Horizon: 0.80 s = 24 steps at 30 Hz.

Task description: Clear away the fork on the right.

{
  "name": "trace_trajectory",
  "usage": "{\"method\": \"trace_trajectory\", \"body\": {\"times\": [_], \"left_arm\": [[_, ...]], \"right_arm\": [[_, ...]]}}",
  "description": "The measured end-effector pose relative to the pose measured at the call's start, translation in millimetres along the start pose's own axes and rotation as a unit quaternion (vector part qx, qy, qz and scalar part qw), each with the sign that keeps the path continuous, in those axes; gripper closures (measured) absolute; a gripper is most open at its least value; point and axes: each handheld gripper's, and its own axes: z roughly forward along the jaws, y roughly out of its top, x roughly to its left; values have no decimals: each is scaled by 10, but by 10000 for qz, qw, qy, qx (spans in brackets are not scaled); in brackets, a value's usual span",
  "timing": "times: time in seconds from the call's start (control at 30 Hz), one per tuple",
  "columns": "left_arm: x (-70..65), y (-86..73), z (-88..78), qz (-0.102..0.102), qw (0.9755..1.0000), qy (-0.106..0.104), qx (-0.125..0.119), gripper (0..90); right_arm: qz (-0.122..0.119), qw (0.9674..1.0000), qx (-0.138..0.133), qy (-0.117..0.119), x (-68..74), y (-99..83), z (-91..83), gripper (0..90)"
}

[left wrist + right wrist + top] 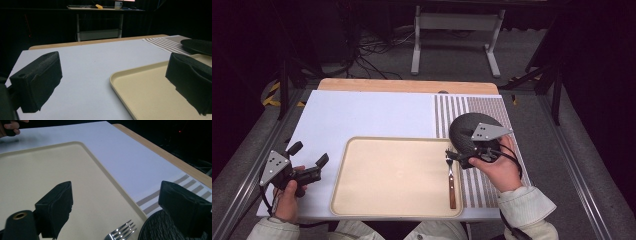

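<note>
A beige tray (362,145) lies on a white mat at the table's near middle. A fork (452,185) with a brown handle rests along the tray's right side, tines away from the person. My right gripper (454,157) hovers over the tines, pointing left across the tray. In the right gripper view its jaws (116,192) stand wide apart and hold nothing, with the fork tines (122,232) below them. A dark round dish (464,130) sits just right of the tray, under the right hand. My left gripper (309,154) is open left of the tray, with nothing between its fingers (37,77).
The white mat (372,112) covers most of the tabletop, and a striped placemat (492,107) lies at its right. A wooden table edge (407,85) runs along the far side. Beyond it are a dark floor, cables and a table frame (457,30).
</note>
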Motion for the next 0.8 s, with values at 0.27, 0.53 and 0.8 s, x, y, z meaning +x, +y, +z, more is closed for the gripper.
{"method": "trace_trajectory", "body": {"times": [0.27,0.53,0.8], "left_arm": [[6,1,-6,-18,10000,21,-14,12],[10,1,-7,-33,10000,35,-34,12],[12,2,-9,-33,10000,48,-47,12]], "right_arm": [[191,9992,-294,-186,-49,-235,-184,134],[406,9960,-687,-406,-61,-505,-296,134],[641,9923,-871,-597,-86,-731,-381,132]]}}
